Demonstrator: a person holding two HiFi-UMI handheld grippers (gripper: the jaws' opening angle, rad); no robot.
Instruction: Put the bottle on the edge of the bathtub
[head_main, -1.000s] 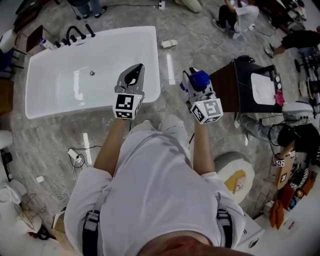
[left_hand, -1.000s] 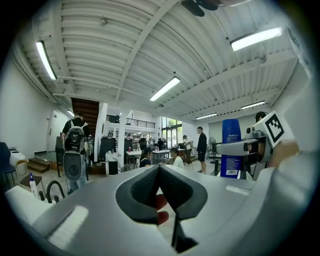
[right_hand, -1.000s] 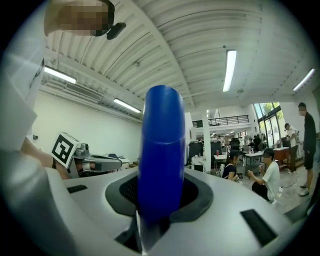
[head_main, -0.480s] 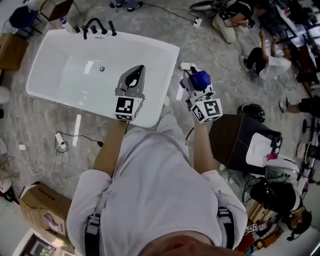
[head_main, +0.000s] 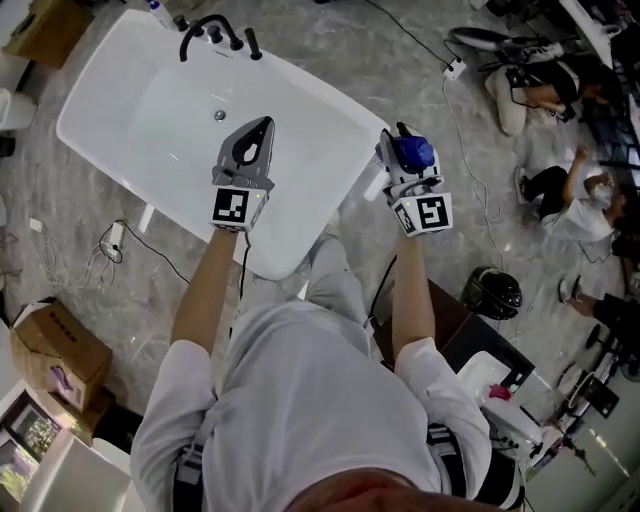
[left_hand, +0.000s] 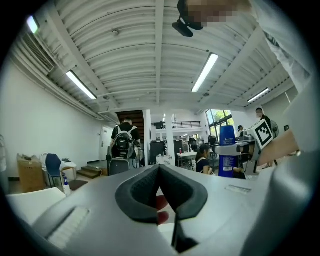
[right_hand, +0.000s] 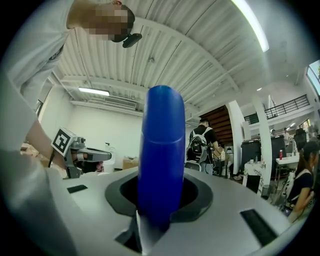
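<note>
Overhead, from left to right:

- Cardboard box: it is lying on the grey marbled floor at the far left, well apart from the tub.
- Power strip: it is resting on the floor beside the tub's left side, with a dark cable trailing from it.
- Bathtub: the white tub is standing diagonally across the head view, with its black tap sitting on the far rim.
- Left gripper: the person's left hand is holding it out over the tub's near end. In the left gripper view its jaws are meeting along one line, closed.
- Right gripper: the person's right hand is holding it out just beside the tub's right edge. Its jaws are clamping the bottle.
- Bottle, close up: the blue body is rising from between the dark jaw pads in the right gripper view. It is hanging in the air in that grip, not resting on the rim. It is also showing at the right of the left gripper view.
- Black helmet: it is lying on the floor to the right of the person's arm.
- Bystander: a person in a white top is sitting on the floor near the right edge.
</note>
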